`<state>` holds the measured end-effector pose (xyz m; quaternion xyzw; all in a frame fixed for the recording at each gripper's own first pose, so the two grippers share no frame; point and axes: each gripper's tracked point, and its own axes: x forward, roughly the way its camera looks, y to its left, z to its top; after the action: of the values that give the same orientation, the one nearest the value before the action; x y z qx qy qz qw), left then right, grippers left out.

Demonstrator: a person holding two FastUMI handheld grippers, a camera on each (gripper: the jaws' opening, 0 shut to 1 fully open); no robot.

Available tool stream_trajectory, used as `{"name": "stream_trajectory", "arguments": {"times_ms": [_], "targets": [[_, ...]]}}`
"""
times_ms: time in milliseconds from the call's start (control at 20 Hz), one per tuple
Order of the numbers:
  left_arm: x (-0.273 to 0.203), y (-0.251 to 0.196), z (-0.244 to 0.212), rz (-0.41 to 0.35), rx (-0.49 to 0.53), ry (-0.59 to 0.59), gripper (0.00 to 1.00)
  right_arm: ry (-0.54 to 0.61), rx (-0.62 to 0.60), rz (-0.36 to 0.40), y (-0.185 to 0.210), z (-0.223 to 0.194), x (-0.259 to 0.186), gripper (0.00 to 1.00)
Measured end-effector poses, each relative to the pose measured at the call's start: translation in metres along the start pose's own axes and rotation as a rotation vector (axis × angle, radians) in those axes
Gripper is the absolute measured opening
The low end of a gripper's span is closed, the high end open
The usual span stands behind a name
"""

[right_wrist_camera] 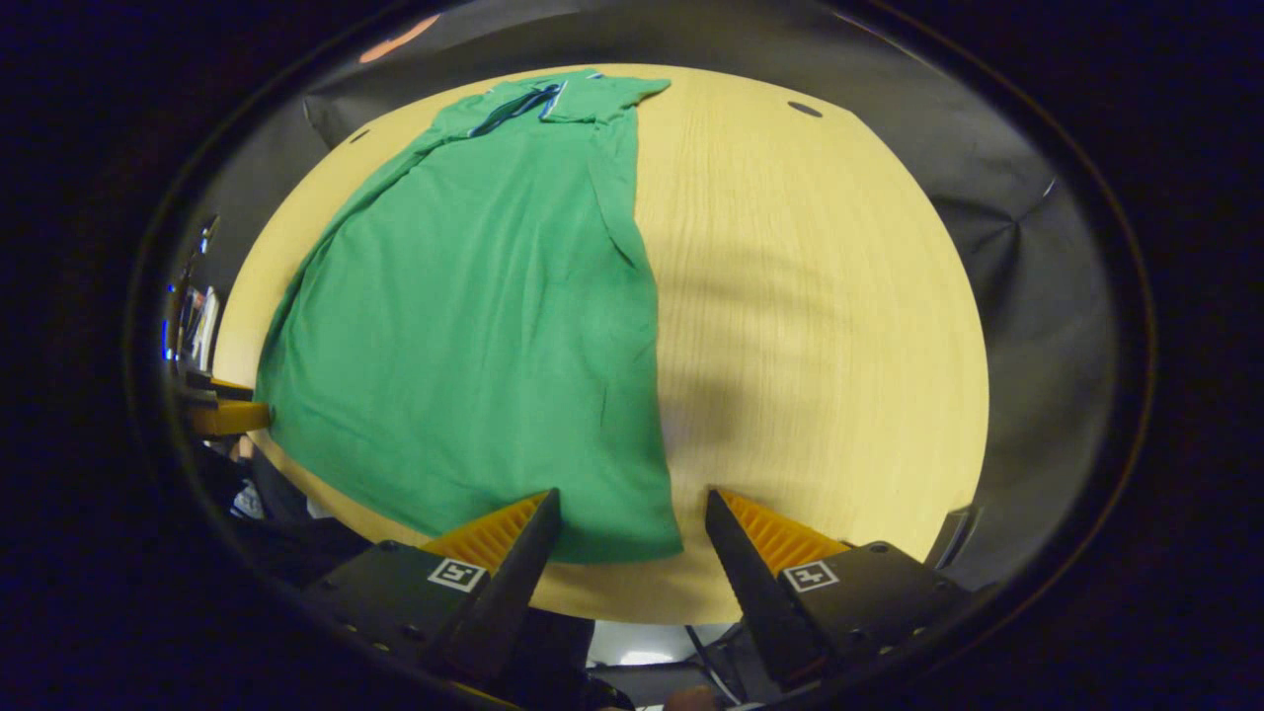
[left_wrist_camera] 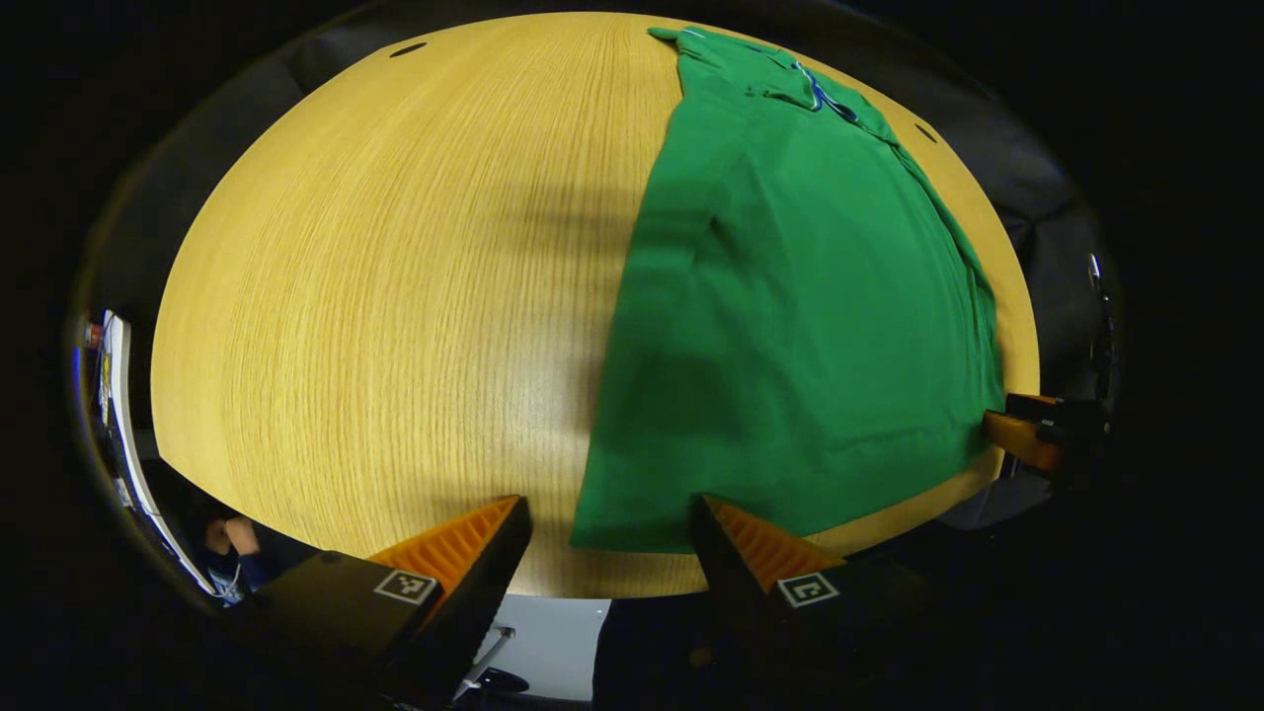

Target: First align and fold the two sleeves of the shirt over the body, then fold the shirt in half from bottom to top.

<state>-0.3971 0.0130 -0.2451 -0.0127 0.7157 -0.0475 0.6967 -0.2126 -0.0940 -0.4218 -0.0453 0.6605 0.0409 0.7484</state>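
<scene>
I see the shirt [left_wrist_camera: 800,326] flat on the table [left_wrist_camera: 395,296], sleeves folded in. Left gripper [left_wrist_camera: 610,533] and right gripper [right_wrist_camera: 632,523] at its hem corners, jaws spread, holding nothing.

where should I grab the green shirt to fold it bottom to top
Grip the shirt at its two bottom hem corners, coming from the near table edge. Sleeves look already folded in; each open gripper, left and right, faces a corner.
</scene>
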Motion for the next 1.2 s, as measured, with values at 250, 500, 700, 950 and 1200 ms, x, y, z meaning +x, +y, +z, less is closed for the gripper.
{"name": "stream_trajectory", "arguments": {"times_ms": [250,500,700,950,1200], "targets": [[-0.05,-0.027,-0.036,0.021,-0.023,0.045,1.0,0.044,0.023,-0.002,0.002,-0.006,0.0,0.79],[-0.107,-0.064,-0.08,-0.005,-0.064,0.088,0.71,0.062,0.025,0.03,0.018,-0.003,0.001,0.23],[-0.158,-0.104,-0.111,-0.067,-0.093,0.088,0.35,0.064,-0.001,0.06,0.026,0.002,0.001,0.06],[-0.198,-0.129,-0.134,-0.091,-0.101,0.083,0.08,0.065,-0.005,0.058,0.027,0.001,0.001,0.0],[-0.198,-0.129,-0.134,-0.091,-0.101,0.083,0.07,0.03,0.004,0.066,0.027,0.012,-0.01,0.0]]}}
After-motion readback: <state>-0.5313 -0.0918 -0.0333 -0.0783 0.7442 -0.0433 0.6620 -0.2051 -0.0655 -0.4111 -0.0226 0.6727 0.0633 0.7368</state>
